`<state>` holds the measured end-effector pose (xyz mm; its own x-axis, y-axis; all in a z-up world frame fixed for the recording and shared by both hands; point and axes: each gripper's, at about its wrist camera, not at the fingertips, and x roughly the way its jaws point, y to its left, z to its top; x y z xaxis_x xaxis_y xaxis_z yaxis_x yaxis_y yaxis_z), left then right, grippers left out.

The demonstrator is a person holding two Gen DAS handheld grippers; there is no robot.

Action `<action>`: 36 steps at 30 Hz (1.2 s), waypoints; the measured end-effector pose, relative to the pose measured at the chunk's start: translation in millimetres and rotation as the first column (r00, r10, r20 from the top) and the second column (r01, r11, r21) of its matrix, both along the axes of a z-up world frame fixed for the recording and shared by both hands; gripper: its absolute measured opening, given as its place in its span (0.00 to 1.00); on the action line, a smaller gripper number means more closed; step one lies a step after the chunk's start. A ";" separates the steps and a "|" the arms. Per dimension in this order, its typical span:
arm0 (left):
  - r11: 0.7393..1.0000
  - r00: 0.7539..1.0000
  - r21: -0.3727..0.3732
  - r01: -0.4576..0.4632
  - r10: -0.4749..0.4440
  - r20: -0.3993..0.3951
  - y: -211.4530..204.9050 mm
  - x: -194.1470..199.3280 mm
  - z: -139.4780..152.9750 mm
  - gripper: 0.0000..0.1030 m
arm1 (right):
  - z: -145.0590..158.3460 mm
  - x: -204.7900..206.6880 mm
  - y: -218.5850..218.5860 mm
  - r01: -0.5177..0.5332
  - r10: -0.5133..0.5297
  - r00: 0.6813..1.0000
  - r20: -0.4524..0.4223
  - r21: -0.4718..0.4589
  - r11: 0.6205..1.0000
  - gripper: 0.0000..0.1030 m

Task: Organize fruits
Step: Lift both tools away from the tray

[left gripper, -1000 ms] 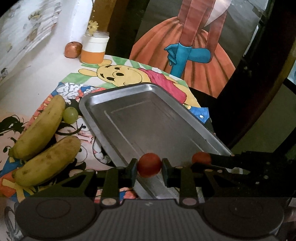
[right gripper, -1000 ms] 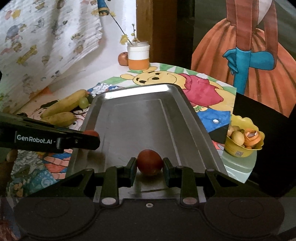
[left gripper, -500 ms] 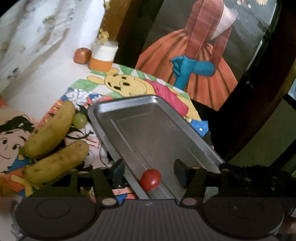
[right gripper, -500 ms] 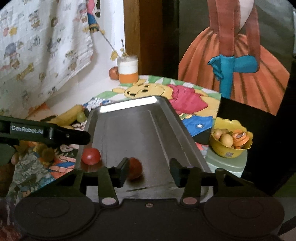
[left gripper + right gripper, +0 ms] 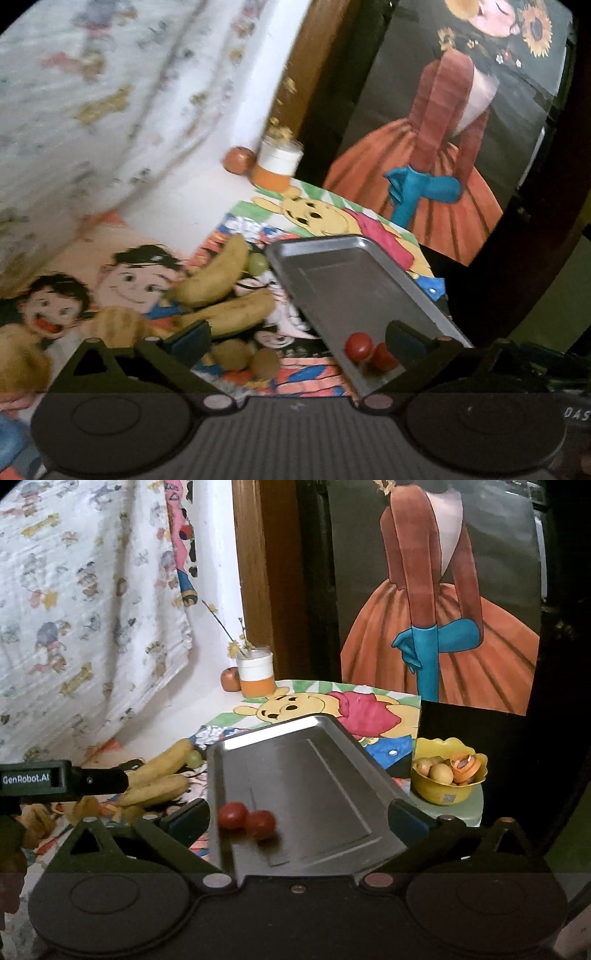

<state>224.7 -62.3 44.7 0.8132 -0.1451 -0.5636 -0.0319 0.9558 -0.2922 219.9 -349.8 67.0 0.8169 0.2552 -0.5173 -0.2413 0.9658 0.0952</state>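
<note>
Two red tomatoes (image 5: 232, 815) (image 5: 260, 824) lie side by side on the near end of a steel tray (image 5: 314, 775); the left wrist view shows these tomatoes (image 5: 358, 345) (image 5: 384, 358) too. My right gripper (image 5: 297, 818) hovers above and behind them, its jaws opening wide and holding nothing. My left gripper (image 5: 297, 338) hangs over the tray's (image 5: 351, 280) left rim, jaws also opening, free of the fruit. Two bananas (image 5: 218, 280) (image 5: 236, 310), a green grape (image 5: 257, 263) and two kiwis (image 5: 231, 353) (image 5: 265, 362) lie left of the tray.
A white and orange jar (image 5: 256, 677) and an apple (image 5: 231, 679) stand at the back by the wall. A yellow bowl (image 5: 448, 775) of small fruit sits to the right of the tray. A cartoon cloth covers the table. The left gripper's body (image 5: 62, 779) reaches in from the left.
Both grippers let go of their tomatoes, spread their jaws wide and drew back and upward. The two tomatoes now rest together on the tray.
</note>
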 end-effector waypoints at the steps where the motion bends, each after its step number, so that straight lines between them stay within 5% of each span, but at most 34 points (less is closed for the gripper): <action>1: 1.000 1.000 0.007 -0.004 0.004 0.004 2.0 -4.4 1.5 1.00 | 0.7 -5.6 2.9 -0.001 0.001 1.000 0.001 0.003 1.000 0.99; 16: 0.989 0.999 0.146 0.037 -0.034 -0.024 15.1 -85.1 6.7 1.00 | 0.7 -82.8 36.5 0.023 -0.022 0.997 -0.069 0.013 1.000 0.99; 28: 0.990 0.987 0.135 -0.035 0.056 -0.151 52.4 -116.7 -7.8 1.00 | -15.3 -111.6 73.4 -0.025 0.017 0.986 -0.164 -0.050 0.998 0.99; 36: 0.987 0.974 0.153 -0.046 0.078 -0.212 65.6 -121.1 -15.9 1.00 | -29.5 -110.6 98.2 -0.055 0.052 0.966 -0.254 -0.007 0.998 0.99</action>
<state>103.6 3.2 28.8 0.6745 -0.0014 -0.7383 -0.1395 0.9817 -0.1293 109.4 -251.6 37.5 0.6440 0.2859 -0.7096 -0.2624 0.9538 0.1462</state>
